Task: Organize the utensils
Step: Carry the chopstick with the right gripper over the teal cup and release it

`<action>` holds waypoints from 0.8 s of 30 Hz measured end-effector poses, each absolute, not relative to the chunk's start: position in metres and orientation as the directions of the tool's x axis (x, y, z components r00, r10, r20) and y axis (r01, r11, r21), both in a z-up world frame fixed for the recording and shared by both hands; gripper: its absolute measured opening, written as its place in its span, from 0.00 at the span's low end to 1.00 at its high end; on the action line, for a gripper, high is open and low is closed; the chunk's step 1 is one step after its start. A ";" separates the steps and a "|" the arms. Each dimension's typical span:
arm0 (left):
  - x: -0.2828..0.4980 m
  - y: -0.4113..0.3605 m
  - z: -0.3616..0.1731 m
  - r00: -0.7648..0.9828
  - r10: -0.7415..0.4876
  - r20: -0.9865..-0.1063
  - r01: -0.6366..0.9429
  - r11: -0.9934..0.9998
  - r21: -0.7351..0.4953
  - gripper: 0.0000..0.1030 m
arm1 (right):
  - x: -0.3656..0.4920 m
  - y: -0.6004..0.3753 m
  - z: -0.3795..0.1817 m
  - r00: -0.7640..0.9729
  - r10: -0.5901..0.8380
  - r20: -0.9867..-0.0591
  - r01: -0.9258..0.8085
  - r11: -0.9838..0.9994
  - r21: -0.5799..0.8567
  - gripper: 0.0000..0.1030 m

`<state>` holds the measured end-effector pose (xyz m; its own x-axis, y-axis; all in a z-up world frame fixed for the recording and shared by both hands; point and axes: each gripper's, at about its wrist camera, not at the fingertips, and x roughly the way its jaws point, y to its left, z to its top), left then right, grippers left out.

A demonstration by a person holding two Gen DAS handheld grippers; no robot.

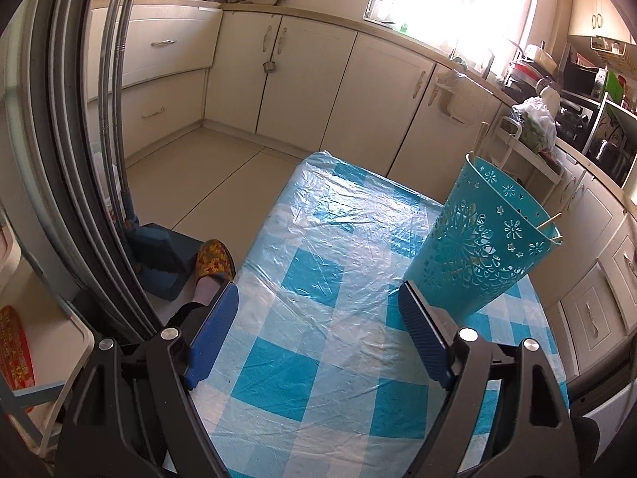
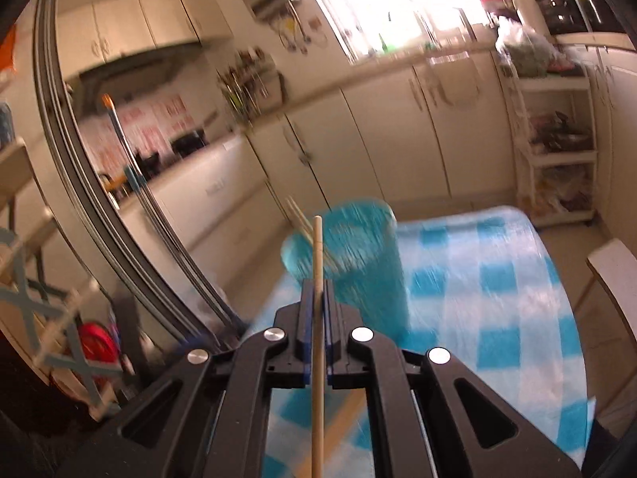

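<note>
Right tool [image 2: 317, 285] clenched on one wooden chopstick [image 2: 317, 318], stick running lengthwise between the blue pads, tip poking out past them in front of the teal holder [image 2: 358, 263]. Right-wrist view motion-blurred. Left tool [image 1: 318, 310] released, pads wide apart, nothing between, hovering over the desk [image 1: 318, 239] with blue-white checked plastic cover, just beside the holder's base. Teal holder [image 1: 483, 239] with cut-out flower pattern standing on the desk, near its edge on the cabinet side. Several more chopsticks [image 1: 479, 137] inside holder, ends sticking above rim. Patterned slipper [image 1: 213, 259] on floor, beyond desk edge, well apart from holder.
</note>
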<state>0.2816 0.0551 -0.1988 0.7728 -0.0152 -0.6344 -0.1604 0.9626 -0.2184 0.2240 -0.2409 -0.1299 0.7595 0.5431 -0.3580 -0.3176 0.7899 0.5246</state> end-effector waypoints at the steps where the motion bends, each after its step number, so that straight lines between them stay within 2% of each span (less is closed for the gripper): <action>1: 0.280 0.054 -0.197 0.776 -0.016 -0.631 -0.158 0.963 -0.219 0.77 | 0.230 -0.239 -0.122 0.773 0.538 -0.337 -0.321 0.789 0.524 0.05; 5: 0.272 0.049 -0.190 0.791 -0.018 -0.612 -0.142 0.967 -0.212 0.77 | 0.271 -0.223 -0.091 0.834 0.486 -0.260 -0.309 0.804 0.509 0.06; 9: 0.267 0.044 -0.190 0.793 -0.021 -0.608 -0.130 0.970 -0.204 0.78 | 0.314 -0.204 -0.084 0.873 0.418 -0.249 -0.260 0.834 0.487 0.06; 19: 0.269 0.052 -0.203 0.774 -0.036 -0.632 -0.145 0.962 -0.233 0.78 | 0.366 -0.176 -0.136 0.837 0.344 -0.425 -0.165 0.900 0.405 0.07; 24: 0.270 0.054 -0.205 0.771 -0.041 -0.636 -0.150 0.958 -0.244 0.78 | 0.364 -0.171 -0.143 0.812 0.359 -0.461 -0.183 0.906 0.383 0.07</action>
